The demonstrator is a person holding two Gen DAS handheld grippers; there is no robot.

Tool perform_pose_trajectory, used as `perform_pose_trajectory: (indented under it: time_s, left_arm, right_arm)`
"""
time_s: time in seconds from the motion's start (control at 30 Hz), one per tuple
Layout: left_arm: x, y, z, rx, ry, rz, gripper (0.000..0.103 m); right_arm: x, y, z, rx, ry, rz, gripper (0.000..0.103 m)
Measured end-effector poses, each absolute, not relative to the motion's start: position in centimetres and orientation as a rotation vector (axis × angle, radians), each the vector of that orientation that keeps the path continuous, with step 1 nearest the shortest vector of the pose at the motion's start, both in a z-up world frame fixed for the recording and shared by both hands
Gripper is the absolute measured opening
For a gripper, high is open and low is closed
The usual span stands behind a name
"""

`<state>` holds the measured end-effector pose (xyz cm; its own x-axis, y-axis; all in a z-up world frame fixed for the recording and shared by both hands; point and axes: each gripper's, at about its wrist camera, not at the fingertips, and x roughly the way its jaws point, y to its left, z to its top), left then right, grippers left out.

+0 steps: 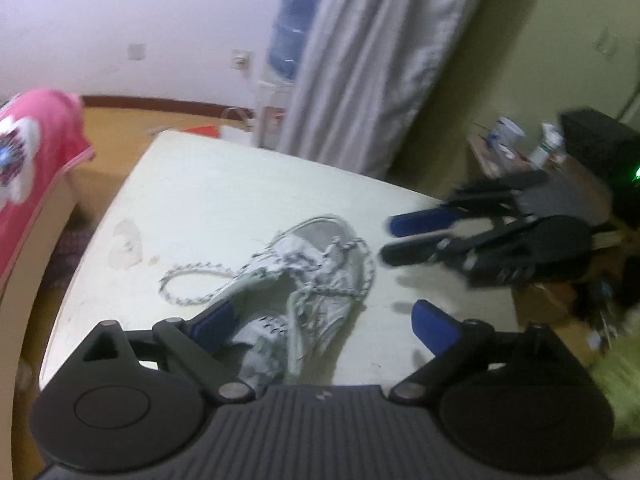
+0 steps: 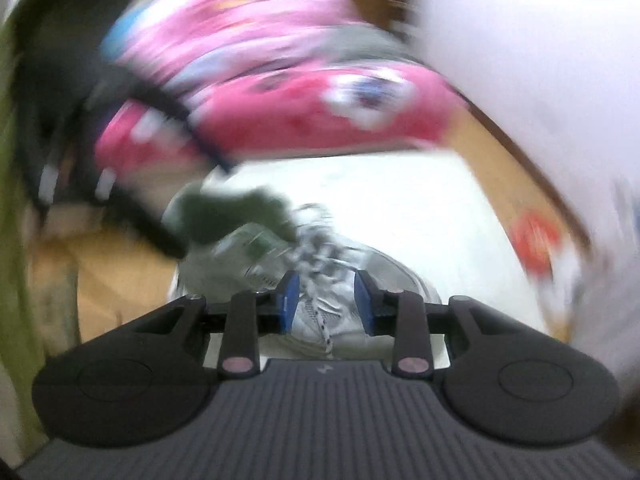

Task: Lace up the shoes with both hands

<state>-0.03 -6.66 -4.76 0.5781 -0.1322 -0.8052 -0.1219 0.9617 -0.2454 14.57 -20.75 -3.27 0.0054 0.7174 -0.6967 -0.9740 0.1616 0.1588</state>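
Currently the desk (image 1: 208, 184) carries one pale shoe (image 1: 320, 280) lying near its middle, laces unthreaded. A loose lace (image 1: 188, 284) loops out flat to one side. The left gripper (image 1: 320, 320) hovers above the shoe, fingers spread wide with nothing between them. The right gripper (image 2: 326, 304) stands part open; a lace strand runs between its fingers, but blur prevents judging contact. Risk: an unclamped strand may slip free, and the light shoe may slide if pulled one-sidedly.
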Motion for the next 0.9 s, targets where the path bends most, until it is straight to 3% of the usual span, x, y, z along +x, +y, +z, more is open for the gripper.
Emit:
perform_pose_trajectory:
  time_s: [0.13,0.3,0.47,0.63,0.77,0.9]
  left_arm:
    - [-0.6,-5.8,-5.2,-0.285,0.913,-0.041,0.099]
    - [-0.8,-6.6,-5.7,-0.226,0.947,-0.023,0.091]
    - [-0.4,-8.9,-6.3,-0.080,0.956,-0.027,0.072]
    - [0.3,-9.9,-7.1,-0.054,0.985,-0.039,0.060]
    - [1.2,-9.0,-8.0,-0.117,1.007,-0.014,0.044]
    - [2.1,-8.4,-8.7,-0.168,1.028,0.001,0.037]
  right_arm:
    - [16.1,-22.6,-3.8,-0.005,1.002,1.085,0.029]
    - [16.3,-24.7,-7.2,0.514,1.232,0.790,0.029]
    - [15.6,-25.7,-12.2,0.959,1.437,0.545,0.030]
    - [14.7,-24.2,-14.3,1.122,1.544,0.492,0.030]
    - [14.7,-23.1,-15.3,1.176,1.605,0.442,0.030]
    - [15.3,-22.8,-15.9,1.217,1.632,0.399,0.028]
